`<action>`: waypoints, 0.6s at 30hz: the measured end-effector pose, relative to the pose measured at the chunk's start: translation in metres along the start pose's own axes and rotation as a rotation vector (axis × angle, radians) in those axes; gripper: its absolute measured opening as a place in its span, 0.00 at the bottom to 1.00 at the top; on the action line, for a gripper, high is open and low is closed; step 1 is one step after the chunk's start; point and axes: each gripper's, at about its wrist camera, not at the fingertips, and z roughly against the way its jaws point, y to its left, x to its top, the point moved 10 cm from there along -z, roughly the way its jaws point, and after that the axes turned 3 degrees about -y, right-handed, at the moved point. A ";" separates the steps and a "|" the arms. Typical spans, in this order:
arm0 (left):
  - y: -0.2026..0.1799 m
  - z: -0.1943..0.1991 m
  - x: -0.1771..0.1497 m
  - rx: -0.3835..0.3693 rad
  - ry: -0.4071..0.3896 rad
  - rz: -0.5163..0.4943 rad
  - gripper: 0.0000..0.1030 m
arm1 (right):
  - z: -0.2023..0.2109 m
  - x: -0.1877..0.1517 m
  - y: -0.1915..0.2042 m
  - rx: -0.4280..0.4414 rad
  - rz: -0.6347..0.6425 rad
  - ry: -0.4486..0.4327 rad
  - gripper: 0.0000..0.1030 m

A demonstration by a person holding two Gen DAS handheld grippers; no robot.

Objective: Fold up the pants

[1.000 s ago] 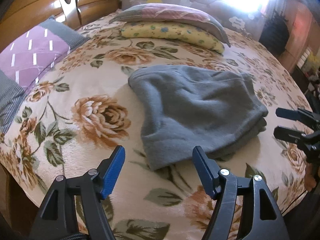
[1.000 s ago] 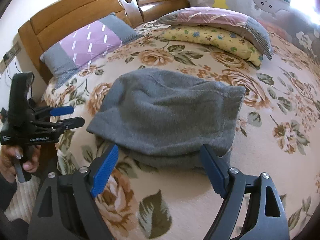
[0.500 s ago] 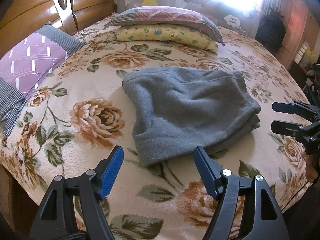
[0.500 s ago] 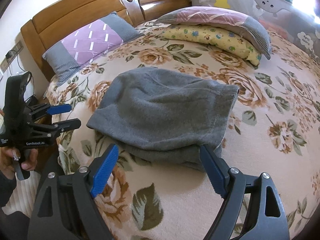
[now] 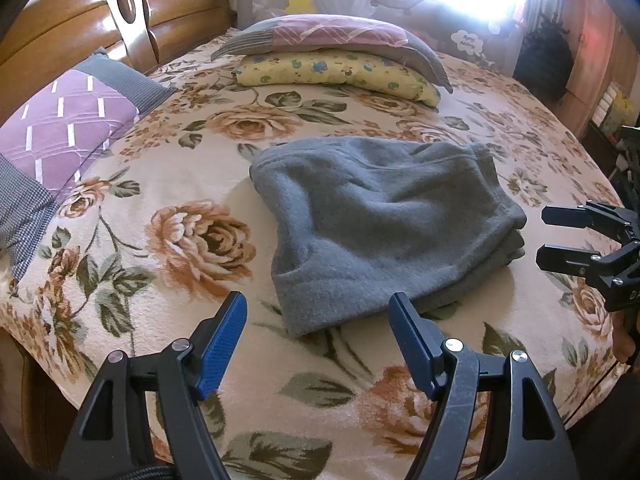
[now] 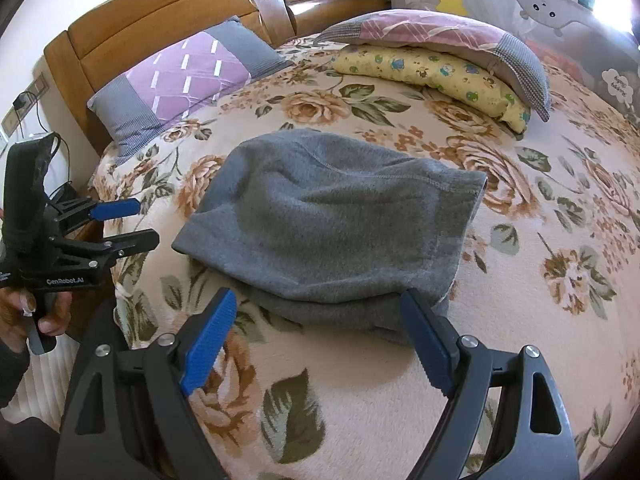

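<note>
The grey fleece pants [image 5: 380,224] lie folded in a stacked bundle on the floral bedspread [image 5: 192,240]; they also show in the right wrist view [image 6: 332,232]. My left gripper [image 5: 320,336] is open and empty, a little back from the bundle's near edge. It also appears at the left of the right wrist view [image 6: 132,224]. My right gripper [image 6: 320,328] is open and empty, its fingertips at the bundle's folded edge. It appears at the right of the left wrist view [image 5: 548,236].
A purple and grey pillow [image 5: 60,128] lies by the wooden headboard [image 5: 120,32]. A pink-grey pillow [image 5: 332,36] rests on a yellow printed pillow [image 5: 336,72] at the far side. The bed's edge runs just below both grippers. Furniture stands at the right [image 5: 600,80].
Both grippers have drawn back slightly from the folded pants and stayed open. The pants have not moved.
</note>
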 end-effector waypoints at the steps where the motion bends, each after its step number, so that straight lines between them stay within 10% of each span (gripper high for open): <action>1: 0.000 0.000 0.000 0.001 0.001 0.001 0.72 | -0.001 -0.001 -0.001 -0.002 0.001 0.004 0.82; 18: 0.002 0.000 0.004 0.055 -0.022 -0.050 0.76 | -0.008 0.001 -0.007 -0.022 0.028 0.013 0.82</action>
